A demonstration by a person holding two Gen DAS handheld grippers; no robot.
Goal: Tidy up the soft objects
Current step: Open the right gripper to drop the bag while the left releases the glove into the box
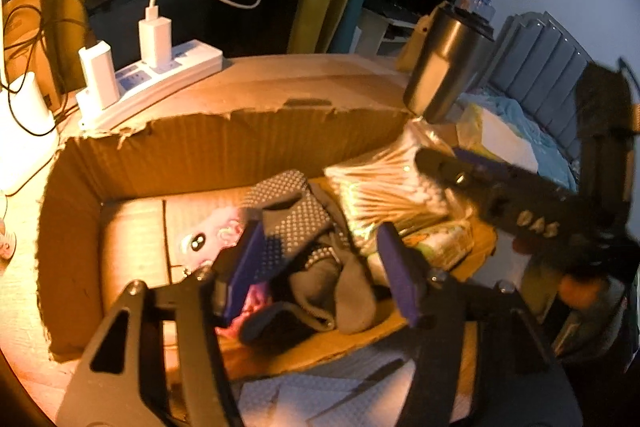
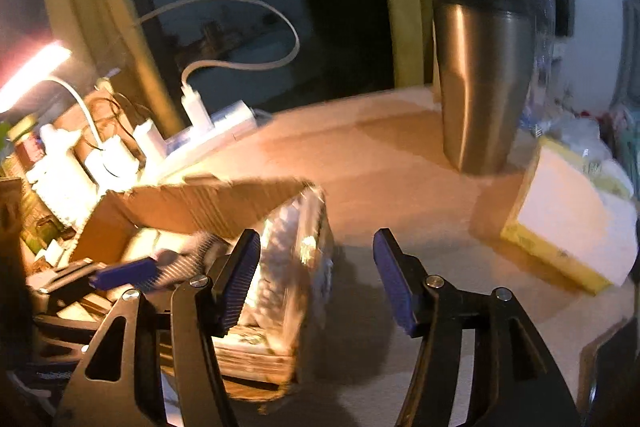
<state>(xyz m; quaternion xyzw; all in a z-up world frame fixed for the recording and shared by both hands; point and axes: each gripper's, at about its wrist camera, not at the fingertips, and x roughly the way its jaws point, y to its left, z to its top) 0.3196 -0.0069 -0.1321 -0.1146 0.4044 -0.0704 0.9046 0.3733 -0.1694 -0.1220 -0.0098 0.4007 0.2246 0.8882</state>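
Observation:
An open cardboard box (image 1: 192, 147) sits on the table. Inside lie a grey dotted glove or sock pile (image 1: 304, 227), a pink plush toy (image 1: 208, 239) and a clear pack of cotton swabs (image 1: 384, 187). My left gripper (image 1: 320, 267) is open above the grey fabric, holding nothing. My right gripper (image 2: 316, 279) is open and empty beside the box's right end, near the swab pack (image 2: 296, 251); its body also shows in the left wrist view (image 1: 520, 203). A yellow-and-white sponge-like pack (image 2: 568, 227) lies on the table to the right.
A steel tumbler (image 2: 480, 83) stands behind the box at the right. A white power strip (image 1: 160, 79) with chargers and cables lies at the back left. A lamp (image 2: 32, 75) glows at the left. White cloth or paper (image 1: 320, 395) lies before the box.

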